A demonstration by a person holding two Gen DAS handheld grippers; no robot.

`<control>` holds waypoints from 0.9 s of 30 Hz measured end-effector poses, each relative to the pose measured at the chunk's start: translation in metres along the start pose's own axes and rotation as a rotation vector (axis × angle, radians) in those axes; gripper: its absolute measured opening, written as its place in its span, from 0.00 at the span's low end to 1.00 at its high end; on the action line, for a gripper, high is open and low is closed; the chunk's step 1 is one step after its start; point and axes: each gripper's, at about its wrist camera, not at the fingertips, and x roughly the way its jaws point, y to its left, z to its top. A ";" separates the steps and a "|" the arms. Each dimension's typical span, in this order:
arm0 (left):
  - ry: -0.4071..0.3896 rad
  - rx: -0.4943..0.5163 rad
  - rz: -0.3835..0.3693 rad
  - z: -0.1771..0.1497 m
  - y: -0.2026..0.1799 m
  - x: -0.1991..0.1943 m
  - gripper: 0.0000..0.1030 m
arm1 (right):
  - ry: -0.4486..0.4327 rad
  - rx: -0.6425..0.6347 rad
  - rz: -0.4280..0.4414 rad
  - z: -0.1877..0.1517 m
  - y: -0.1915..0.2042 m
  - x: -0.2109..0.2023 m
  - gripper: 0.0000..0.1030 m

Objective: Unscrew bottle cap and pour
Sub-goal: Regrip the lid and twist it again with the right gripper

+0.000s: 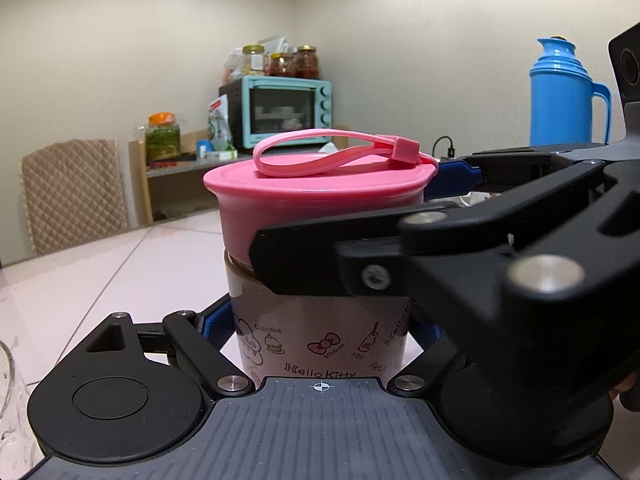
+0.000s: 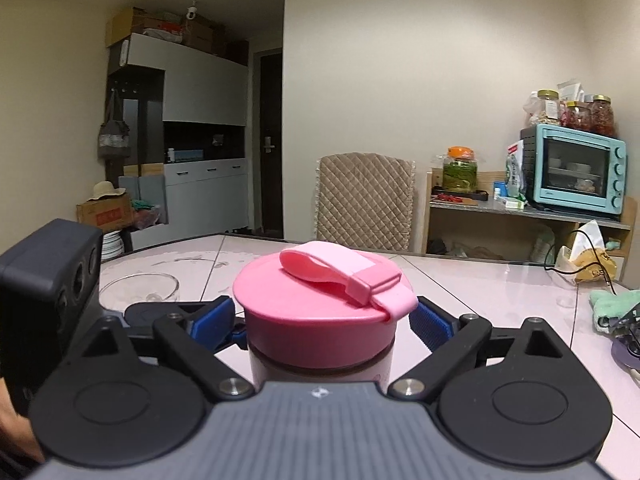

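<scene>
A bottle (image 1: 320, 344) with cartoon print and a wide pink screw cap (image 1: 316, 196) stands upright on the pale table. My left gripper (image 1: 320, 330) is shut on the bottle's body below the cap, blue pads pressed to both sides. My right gripper (image 1: 360, 220) reaches in from the right at cap height. In the right wrist view the cap (image 2: 320, 320) with its pink carry strap (image 2: 344, 272) sits between the right gripper (image 2: 322, 320) pads. Those pads (image 2: 430, 324) stand slightly off the cap on each side, so this gripper is open.
A clear glass bowl (image 2: 140, 288) sits on the table left of the bottle. A blue thermos jug (image 1: 568, 92) stands at the right. A green cloth (image 2: 612, 304), a cable and a tissue pack (image 2: 588, 252) lie at the table's right. A padded chair (image 2: 364, 200) stands behind.
</scene>
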 end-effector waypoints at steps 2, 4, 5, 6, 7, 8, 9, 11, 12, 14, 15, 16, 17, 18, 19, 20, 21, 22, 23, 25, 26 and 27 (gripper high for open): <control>0.000 0.000 0.000 0.000 0.000 0.000 0.88 | 0.002 0.010 -0.011 -0.001 0.001 0.001 0.93; 0.000 0.000 0.000 0.000 0.000 0.000 0.88 | 0.006 0.018 -0.016 -0.001 0.001 0.002 0.92; 0.000 0.000 0.000 0.000 0.000 0.000 0.88 | 0.006 0.023 -0.019 -0.002 0.001 0.002 0.92; 0.000 0.000 0.000 0.000 0.000 0.000 0.88 | 0.005 0.026 -0.022 -0.002 0.001 0.003 0.92; 0.000 0.000 0.000 0.000 -0.001 0.000 0.88 | 0.004 0.028 -0.025 -0.003 0.001 0.003 0.92; 0.000 0.000 0.000 0.000 -0.001 0.000 0.88 | 0.003 0.030 -0.026 -0.003 0.001 0.003 0.92; 0.000 0.000 0.000 0.000 0.000 0.000 0.88 | 0.004 0.034 -0.025 -0.004 0.001 0.003 0.88; 0.000 0.000 0.000 0.000 0.000 0.000 0.88 | 0.004 0.038 -0.016 -0.005 0.001 0.003 0.84; 0.000 0.000 0.000 0.000 0.000 0.000 0.88 | 0.005 0.032 -0.007 -0.006 0.001 0.003 0.83; 0.000 0.000 0.000 0.000 0.000 0.000 0.88 | 0.004 0.017 -0.002 -0.006 0.001 0.002 0.83; 0.000 0.000 0.000 0.000 -0.001 0.000 0.88 | 0.003 0.015 0.002 -0.006 0.001 0.002 0.83; 0.000 0.000 0.000 0.000 0.000 0.000 0.88 | 0.001 0.011 0.010 -0.006 0.001 0.002 0.83; 0.000 0.001 0.000 0.000 0.000 0.000 0.88 | 0.000 0.004 0.019 -0.006 0.000 0.002 0.83; 0.000 0.001 0.000 0.000 0.000 0.000 0.88 | -0.002 -0.006 0.033 -0.005 -0.001 0.002 0.83; 0.000 0.001 0.000 0.000 0.000 0.000 0.88 | -0.003 -0.013 0.047 -0.005 -0.003 0.002 0.83; 0.000 0.000 0.000 0.000 0.000 0.000 0.88 | -0.003 -0.015 0.065 -0.004 -0.006 0.002 0.83; 0.000 0.000 0.000 0.000 0.000 0.000 0.87 | -0.002 -0.015 0.092 -0.003 -0.010 0.003 0.83; 0.000 0.001 0.000 0.000 0.000 0.000 0.88 | -0.002 -0.017 0.121 -0.003 -0.014 0.003 0.83; 0.000 0.001 0.000 0.000 -0.001 -0.001 0.87 | -0.001 -0.020 0.142 -0.002 -0.017 0.004 0.83; 0.000 0.000 -0.001 0.000 0.000 0.000 0.87 | -0.002 -0.033 0.176 -0.001 -0.021 0.005 0.83; 0.000 0.000 -0.001 0.000 0.000 0.000 0.87 | -0.003 -0.037 0.190 -0.001 -0.023 0.005 0.83; 0.000 0.001 0.000 0.000 -0.001 -0.001 0.87 | -0.004 -0.043 0.211 0.000 -0.026 0.005 0.83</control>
